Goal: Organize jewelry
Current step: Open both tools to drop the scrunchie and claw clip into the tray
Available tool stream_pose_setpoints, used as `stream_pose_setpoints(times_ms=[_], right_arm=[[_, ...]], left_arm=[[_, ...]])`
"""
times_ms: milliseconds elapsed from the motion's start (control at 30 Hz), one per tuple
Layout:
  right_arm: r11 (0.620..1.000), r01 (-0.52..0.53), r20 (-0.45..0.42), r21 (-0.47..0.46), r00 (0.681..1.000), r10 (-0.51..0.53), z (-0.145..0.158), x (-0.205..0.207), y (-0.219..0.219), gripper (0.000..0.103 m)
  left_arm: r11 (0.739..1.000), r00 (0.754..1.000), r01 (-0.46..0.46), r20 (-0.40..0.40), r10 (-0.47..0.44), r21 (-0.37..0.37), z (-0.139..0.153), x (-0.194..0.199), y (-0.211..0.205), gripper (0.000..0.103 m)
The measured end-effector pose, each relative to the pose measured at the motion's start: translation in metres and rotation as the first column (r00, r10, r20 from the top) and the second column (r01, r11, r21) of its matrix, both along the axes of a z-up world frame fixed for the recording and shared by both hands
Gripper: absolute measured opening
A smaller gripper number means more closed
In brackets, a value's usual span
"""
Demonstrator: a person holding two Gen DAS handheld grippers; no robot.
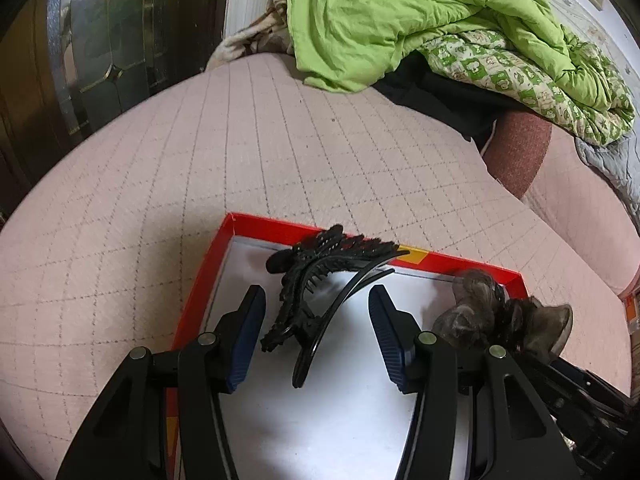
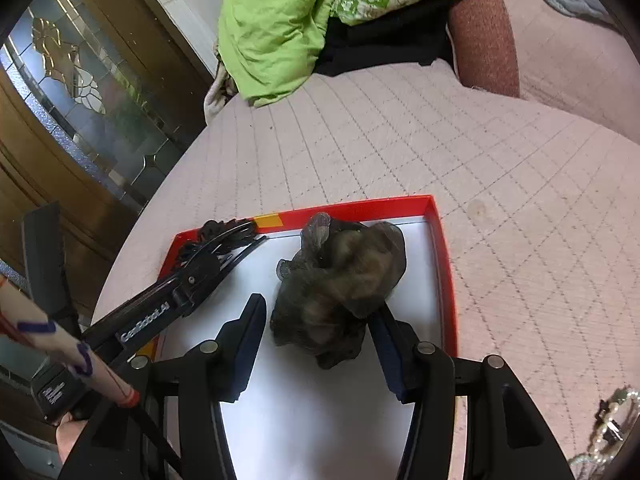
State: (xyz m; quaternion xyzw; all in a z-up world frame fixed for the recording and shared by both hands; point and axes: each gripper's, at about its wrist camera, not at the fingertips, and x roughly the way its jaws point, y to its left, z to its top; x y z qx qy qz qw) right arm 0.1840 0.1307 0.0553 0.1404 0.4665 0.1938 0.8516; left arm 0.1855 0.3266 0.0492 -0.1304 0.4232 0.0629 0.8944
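**Two hair pieces going into the red tray**

A shallow red tray (image 1: pixel 224 264) with a white floor is sitting on the bed (image 1: pixel 200 160), whose pink quilted cover is carrying everything here. The left claw (image 1: pixel 316 336) is hanging spread wide over the tray's left half, gripping nothing; the black hair clip (image 1: pixel 316 284) is lying between its fingers and leaning on the tray's far wall. The right claw (image 2: pixel 316 332) is also standing open, its fingers on either side of the brown gauze scrunchie (image 2: pixel 340 284), which is resting on the tray floor toward the far right corner; whether the right finger is touching the fabric I cannot tell.

Judging by this, both pieces are being set down. To finish well, each claw should be lifting straight up and back, fingers kept apart, so that no clip tooth or gauze fold is snagging and dragging.

The tray walls are low, and the near half of its floor is lying bare. The two claws are working close together, so they should be withdrawing one at a time. A beaded piece (image 2: pixel 612 420) is lying on the bed off the tray's near right corner, probably waiting its turn. The green quilt (image 1: pixel 400 20) is heaped well away at the bed's far edge.
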Motion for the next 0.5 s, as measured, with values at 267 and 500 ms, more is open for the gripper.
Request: stream_pose_setpoints(times_ms=[267,500], right_arm=[[1.0,-0.005,0.034,0.009,0.999,0.004,0.02,-0.023,-0.011,0.058],[0.999,-0.007,0.055,0.032,0.998,0.005,0.035,-0.046,-0.019,0.058]], left_arm=[[0.999,0.999,-0.004,0.049,0.002,0.046,0.018,-0.01,-0.006,0.053],[0.997,0.996,-0.008,0.088,0.001,0.08,0.033,-0.02,-0.013,0.054]])
